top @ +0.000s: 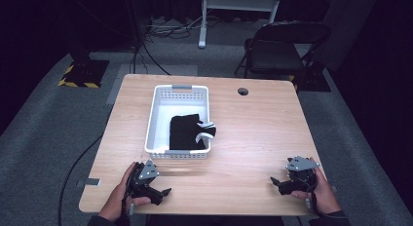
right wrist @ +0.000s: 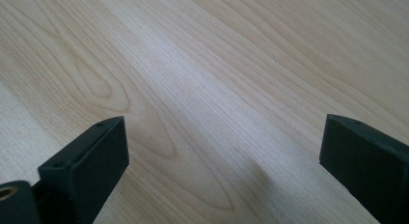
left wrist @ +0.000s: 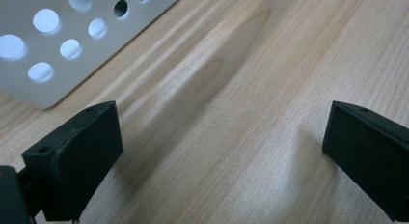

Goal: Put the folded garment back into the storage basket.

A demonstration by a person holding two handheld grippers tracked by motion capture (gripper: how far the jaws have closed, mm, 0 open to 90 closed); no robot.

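1. Black folded cloth [top: 186, 132] with a white-grey trim piece lies flat inside the white perforated plastic basket [top: 154, 114], toward its near end.
2. Basket sits on the light wooden table [top: 253, 133], left of centre, long side running near to far.
3. Left gripper [top: 163, 193] rests at the near-left table edge, just near of the basket; jaws spread wide, holding nothing. Basket corner [left wrist: 53, 45] shows just ahead of it.
4. Right gripper [top: 275, 182] rests at the near-right edge, well apart from the basket; jaws spread wide over bare wood [right wrist: 202, 89], holding nothing.
5. Black folding chair [top: 282, 46] stands beyond the far-right table edge.
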